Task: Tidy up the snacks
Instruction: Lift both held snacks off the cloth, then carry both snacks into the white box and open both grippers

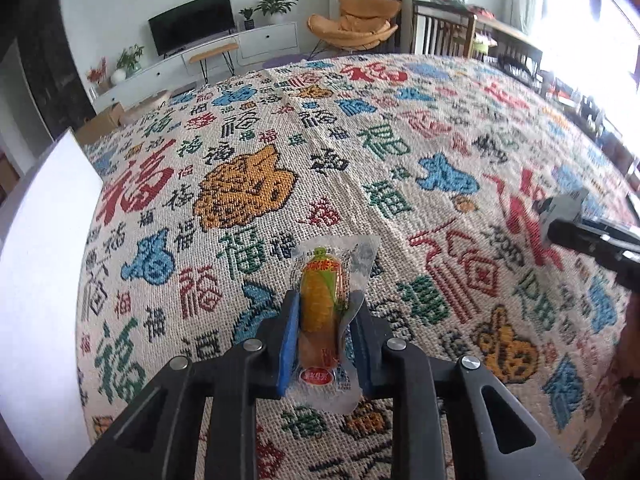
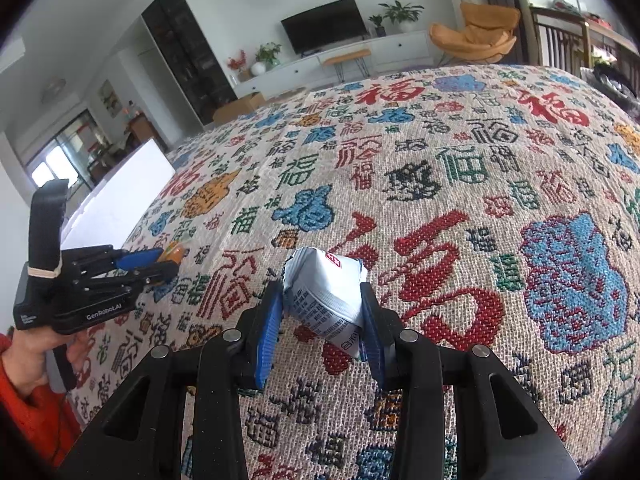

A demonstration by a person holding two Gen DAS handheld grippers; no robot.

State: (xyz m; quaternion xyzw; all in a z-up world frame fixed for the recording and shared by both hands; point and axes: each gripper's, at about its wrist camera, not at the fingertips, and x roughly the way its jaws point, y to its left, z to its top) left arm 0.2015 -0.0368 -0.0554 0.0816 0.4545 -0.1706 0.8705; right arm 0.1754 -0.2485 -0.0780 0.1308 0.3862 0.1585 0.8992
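A clear packet with a yellow corn-shaped snack (image 1: 320, 292) stands upright between the blue pads of my left gripper (image 1: 325, 300), which is shut on it just above the patterned cloth (image 1: 400, 160). From the right wrist view the left gripper (image 2: 160, 262) is at the left, with the orange snack (image 2: 174, 251) at its tips. My right gripper (image 2: 321, 292) is shut on a crumpled silver-white snack packet (image 2: 320, 280) with printed text, held over the cloth. The right gripper (image 1: 560, 212) shows at the right edge of the left wrist view; its packet is hidden there.
A white box (image 1: 44, 240) stands at the left edge of the cloth, and it shows again as the white box (image 2: 120, 196) in the right wrist view. A hand in a red sleeve (image 2: 24, 392) holds the left gripper. Beyond the table are a TV stand, plants and an orange chair (image 1: 352, 24).
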